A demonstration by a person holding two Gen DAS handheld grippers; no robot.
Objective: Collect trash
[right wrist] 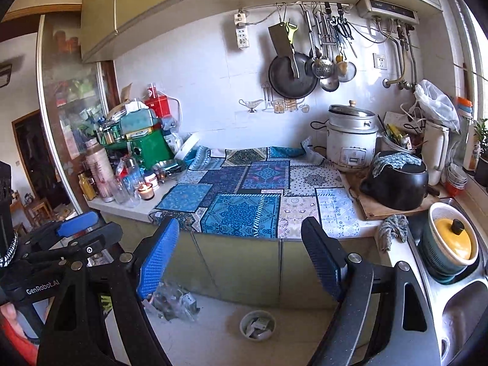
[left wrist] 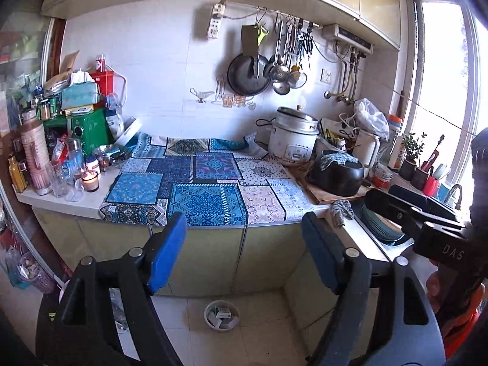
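Both grippers hang empty above a small trash bin on the kitchen floor.

Left gripper (left wrist: pixel 244 250) and right gripper (right wrist: pixel 241 256) each have their blue-padded fingers spread wide with nothing between them. Below and between the fingers, the round trash bin (left wrist: pixel 221 315) stands on the tiled floor, near the cabinet doors (left wrist: pixel 213 256), with small boxes and paper scraps inside. Just left of the bin lies a crumpled clear plastic wrapper (right wrist: pixel 174 300). Farther off, the counter carries a blue patchwork cloth (left wrist: pixel 198 189) in the middle, a lit candle (left wrist: pixel 90 180) among bottles to the left, and a white rice cooker (left wrist: pixel 292 135) and black pot (left wrist: pixel 337 172) to the right. A grey rag (right wrist: pixel 393 228) hangs at the counter edge beside the sink (right wrist: pixel 457 305).
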